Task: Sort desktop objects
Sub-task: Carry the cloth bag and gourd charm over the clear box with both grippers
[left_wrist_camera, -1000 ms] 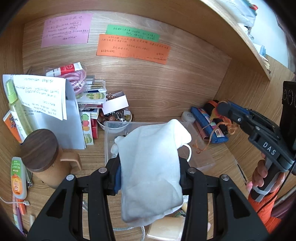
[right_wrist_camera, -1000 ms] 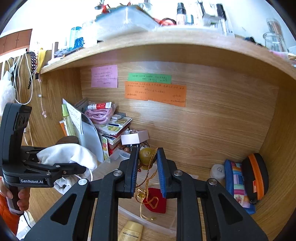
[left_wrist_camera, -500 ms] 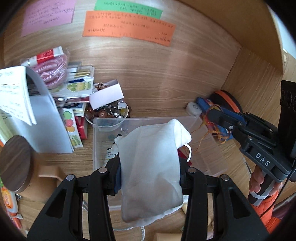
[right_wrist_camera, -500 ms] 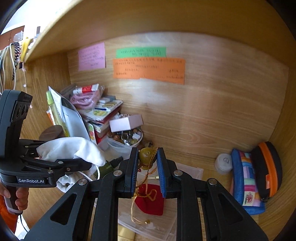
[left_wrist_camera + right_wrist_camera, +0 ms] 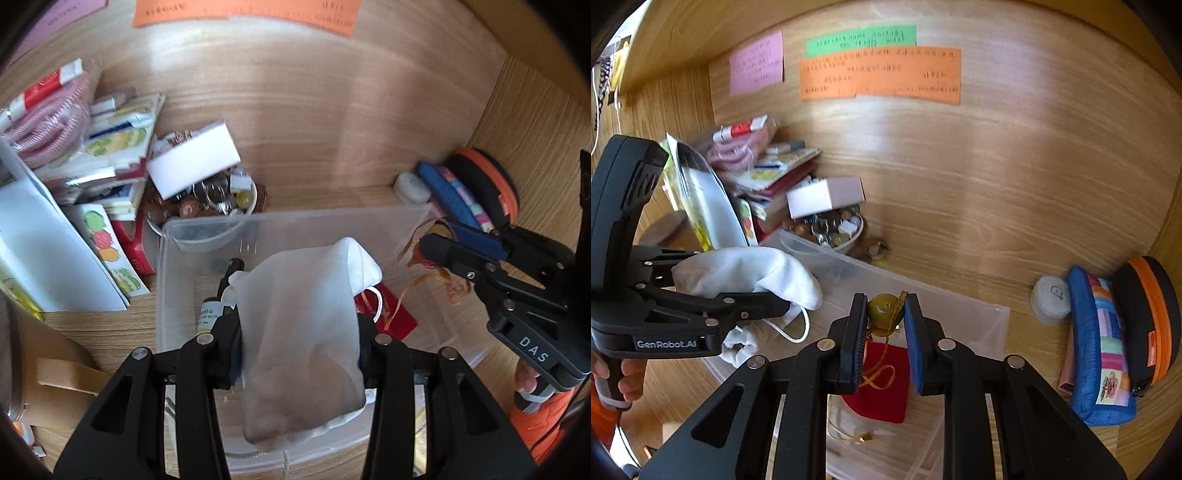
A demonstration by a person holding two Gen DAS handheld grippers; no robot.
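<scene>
Two brand marks I can read, one per gripper

I read "DAS" on the right gripper body and "GenRobot.AI" on the left gripper body; writing on the orange note is too blurred for me.

Bright daylight, both views. Soft glare patches on wooden back panel. Motion blur on orange note and surrounding clutter. Strong fisheye curvature; dark vignette at corners. Near gripper frames sharp, shadows faint.

Both grippers now sit lower and closer over the clear bin: the white pouch and the gold bead ornament hang above its inside.
</scene>
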